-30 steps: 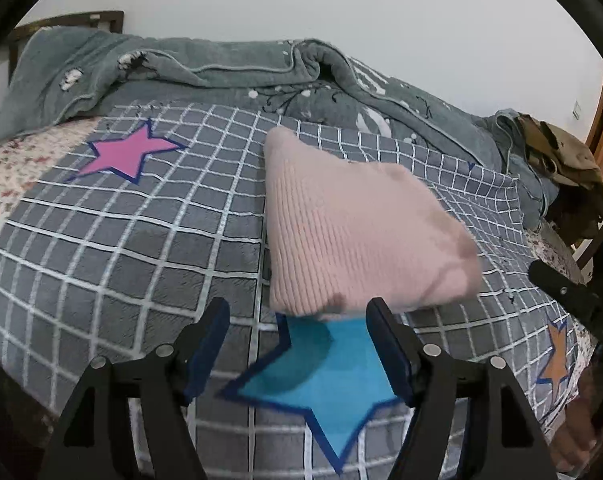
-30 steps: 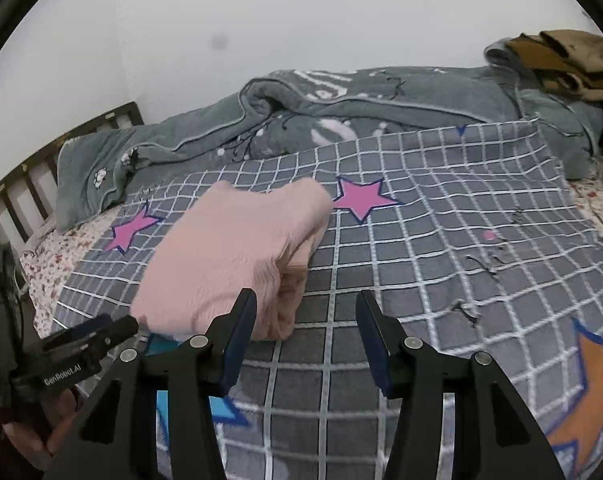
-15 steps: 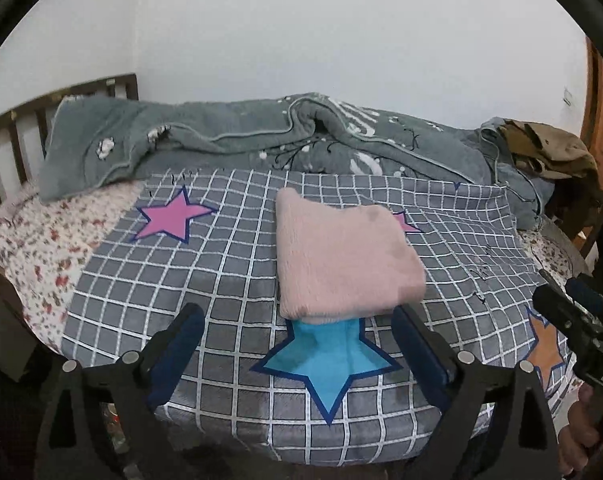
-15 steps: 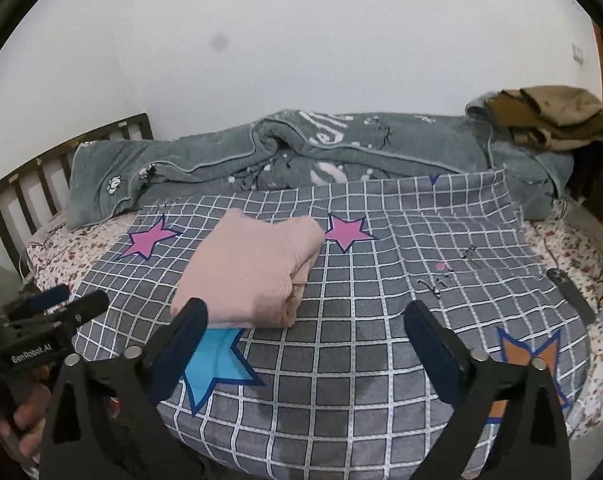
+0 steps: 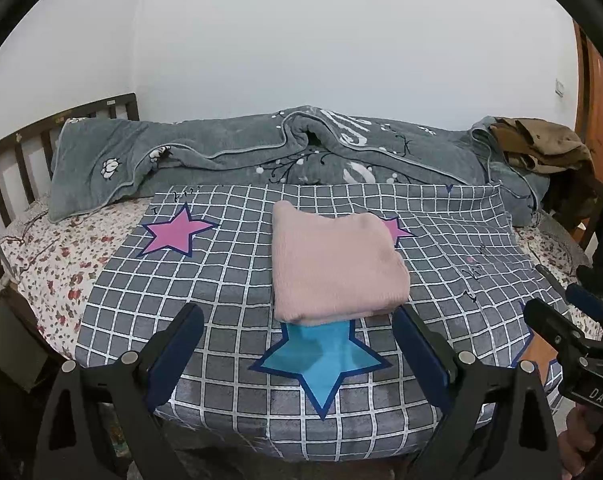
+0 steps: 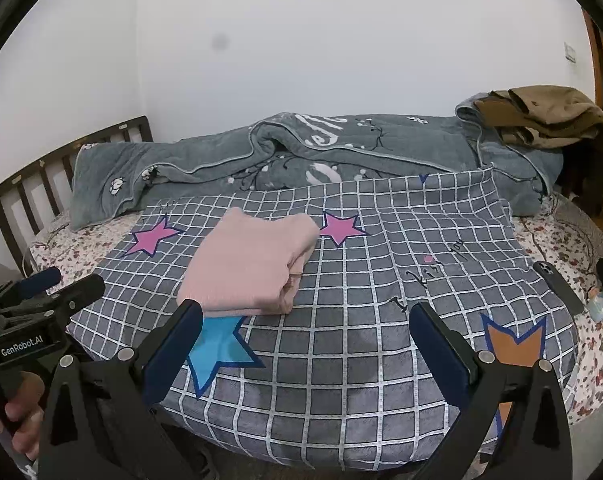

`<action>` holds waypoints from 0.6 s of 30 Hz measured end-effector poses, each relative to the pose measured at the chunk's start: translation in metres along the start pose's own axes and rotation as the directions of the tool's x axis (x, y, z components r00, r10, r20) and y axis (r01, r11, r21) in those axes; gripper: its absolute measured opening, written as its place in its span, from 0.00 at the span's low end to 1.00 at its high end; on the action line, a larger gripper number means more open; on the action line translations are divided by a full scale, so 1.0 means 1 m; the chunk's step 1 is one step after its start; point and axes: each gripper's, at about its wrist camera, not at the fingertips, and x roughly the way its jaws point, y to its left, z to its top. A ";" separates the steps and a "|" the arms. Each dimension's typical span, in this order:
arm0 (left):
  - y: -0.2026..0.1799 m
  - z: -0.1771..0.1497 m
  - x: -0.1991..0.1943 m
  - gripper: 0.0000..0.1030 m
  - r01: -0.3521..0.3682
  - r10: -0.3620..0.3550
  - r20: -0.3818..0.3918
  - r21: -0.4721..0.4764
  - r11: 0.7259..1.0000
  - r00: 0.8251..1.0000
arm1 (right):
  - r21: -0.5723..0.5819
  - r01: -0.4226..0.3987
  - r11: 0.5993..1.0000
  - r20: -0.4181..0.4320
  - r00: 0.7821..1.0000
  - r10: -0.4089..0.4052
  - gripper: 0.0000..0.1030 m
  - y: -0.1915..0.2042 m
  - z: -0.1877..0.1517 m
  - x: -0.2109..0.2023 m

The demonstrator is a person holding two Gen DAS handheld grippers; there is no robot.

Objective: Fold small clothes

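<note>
Both grippers have pulled back from the sweater and spread since a second ago | bed (image 5: 61,264): checked blanket (image 5: 205,288) on it | sweater (image 5: 333,268) folded, on blanket, touching blue star (image 5: 321,360) | left gripper (image 5: 297,356) wide apart, empty | right gripper (image 6: 305,354) wide apart, empty

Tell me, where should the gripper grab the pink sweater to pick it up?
Probably the stacked open edges on the sweater's right side, coming in low from the right. The layers show there, so open jaws could likely pinch the whole bundle without unfolding it.
</note>
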 end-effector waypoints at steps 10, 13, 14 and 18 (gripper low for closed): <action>0.000 -0.001 -0.004 0.93 0.004 -0.004 0.005 -0.006 1.000 1.000 | -0.003 -0.003 1.000 0.019 1.000 0.003 0.98 0.004 0.003 -0.007; 0.000 -0.001 -0.004 0.93 0.005 -0.005 0.005 -0.005 1.000 1.000 | -0.001 -0.010 1.000 0.022 1.000 0.010 0.98 0.005 0.004 -0.008; 0.000 -0.001 -0.004 0.93 0.007 -0.007 0.005 -0.006 1.000 1.000 | 0.001 -0.011 1.000 0.023 1.000 0.011 0.98 0.006 0.003 -0.009; 0.000 -0.001 -0.004 0.93 0.006 -0.006 0.005 -0.007 1.000 1.000 | 0.002 -0.011 1.000 0.026 1.000 0.011 0.98 0.007 0.004 -0.009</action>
